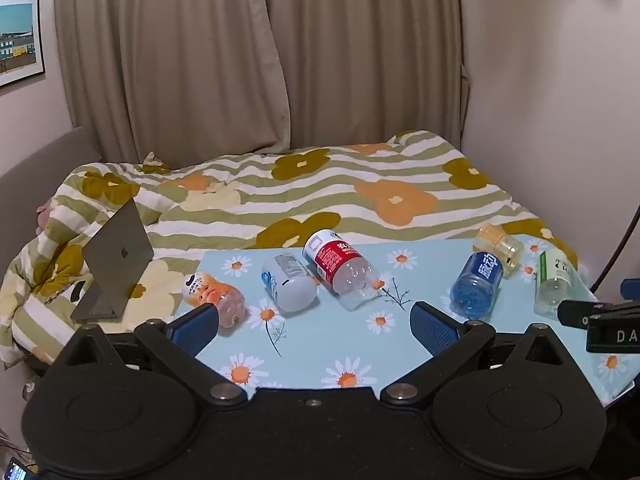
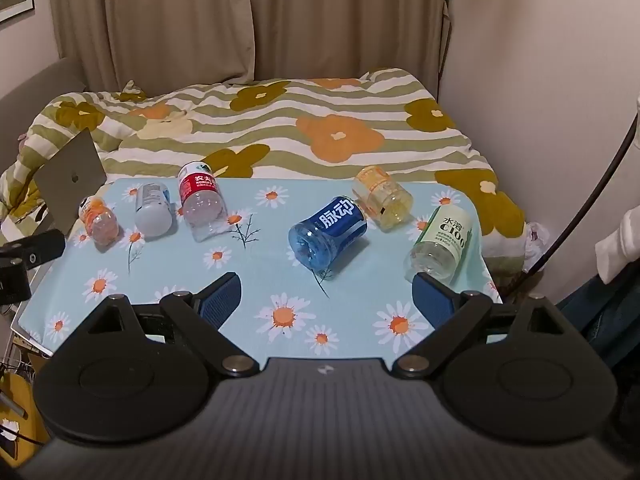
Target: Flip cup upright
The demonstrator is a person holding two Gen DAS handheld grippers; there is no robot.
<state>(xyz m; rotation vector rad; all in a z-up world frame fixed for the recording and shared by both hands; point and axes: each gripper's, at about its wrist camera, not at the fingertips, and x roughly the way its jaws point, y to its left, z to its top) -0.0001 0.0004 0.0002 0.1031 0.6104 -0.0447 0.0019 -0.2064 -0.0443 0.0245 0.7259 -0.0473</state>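
Observation:
Several cut-bottle cups lie on their sides on the daisy-print table [image 1: 312, 344] [image 2: 256, 252]. From left: an orange one [image 1: 212, 292] [image 2: 98, 218], a grey-white one [image 1: 288, 282] [image 2: 152, 210], a red-label one [image 1: 340, 266] [image 2: 200, 198], a blue one [image 1: 476, 284] [image 2: 328, 232], a yellow one [image 1: 500, 246] [image 2: 382, 198], a green-label one [image 1: 554, 280] [image 2: 442, 242]. My left gripper [image 1: 316, 322] is open and empty, just in front of the left cups. My right gripper [image 2: 326, 298] is open and empty, in front of the blue cup.
A bed with a striped flower quilt [image 1: 320, 184] [image 2: 280, 120] lies behind the table. An open laptop [image 1: 116, 256] [image 2: 70, 182] stands on the bed at the left. Curtains and a wall are behind. A black cable [image 2: 588, 196] hangs at the right.

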